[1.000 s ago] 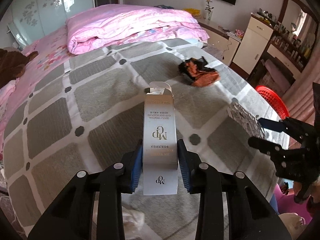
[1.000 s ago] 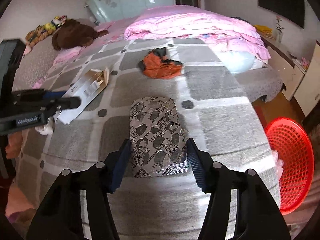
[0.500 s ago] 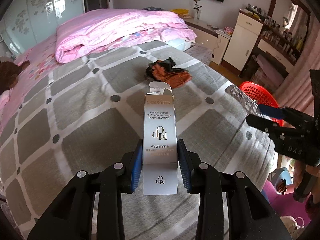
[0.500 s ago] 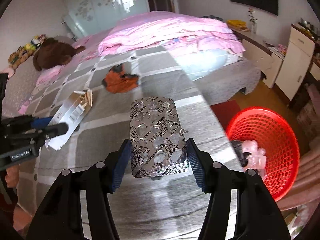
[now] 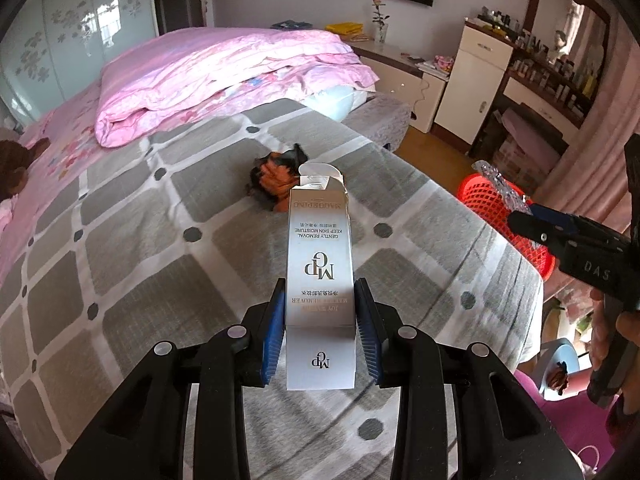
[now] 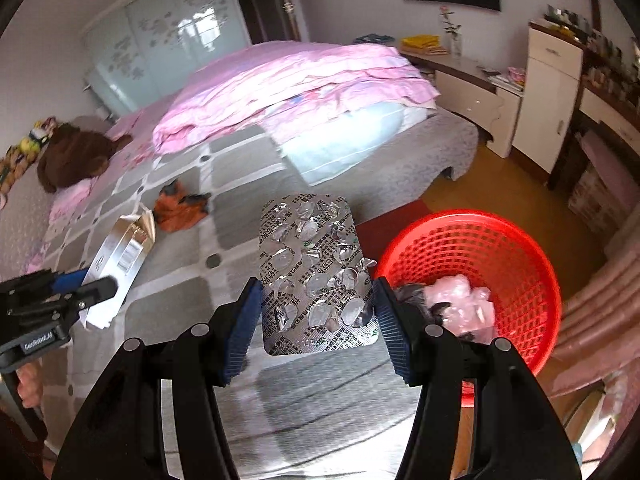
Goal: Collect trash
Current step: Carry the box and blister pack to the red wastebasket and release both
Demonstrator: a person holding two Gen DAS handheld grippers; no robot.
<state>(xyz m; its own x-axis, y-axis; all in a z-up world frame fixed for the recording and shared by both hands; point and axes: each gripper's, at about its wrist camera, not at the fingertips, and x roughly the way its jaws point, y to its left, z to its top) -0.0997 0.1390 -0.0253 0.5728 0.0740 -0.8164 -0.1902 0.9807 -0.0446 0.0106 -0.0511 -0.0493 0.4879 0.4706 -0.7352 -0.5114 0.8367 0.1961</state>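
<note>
Carton (image 5: 320, 264) held lengthwise, long axis running straight out from the left gripper (image 5: 320, 332), open top flap pointing away toward the bed's far side, printed "MGP" face up. Clamped at its near end between both blue pads (image 5: 274, 340), raised over the grey-and-white checked bedspread (image 5: 140, 280). Silver-white, slim, flap torn open. Blister pack (image 6: 314, 272) likewise aimed forward, flat face up, pinched at its near edges by the right gripper (image 6: 316, 320), hanging over the bed edge just left of the red basket (image 6: 520, 248). Foil crumpled, pockets burst, black print across it. Right gripper seen from the left wrist view reaching toward the basket, a hand (image 5: 608, 332) on its handle. Pink and dark scraps (image 6: 460, 308) lying inside the basket. Orange-and-black wrapper (image 5: 274, 176) resting on the bedspread beyond the carton.
</note>
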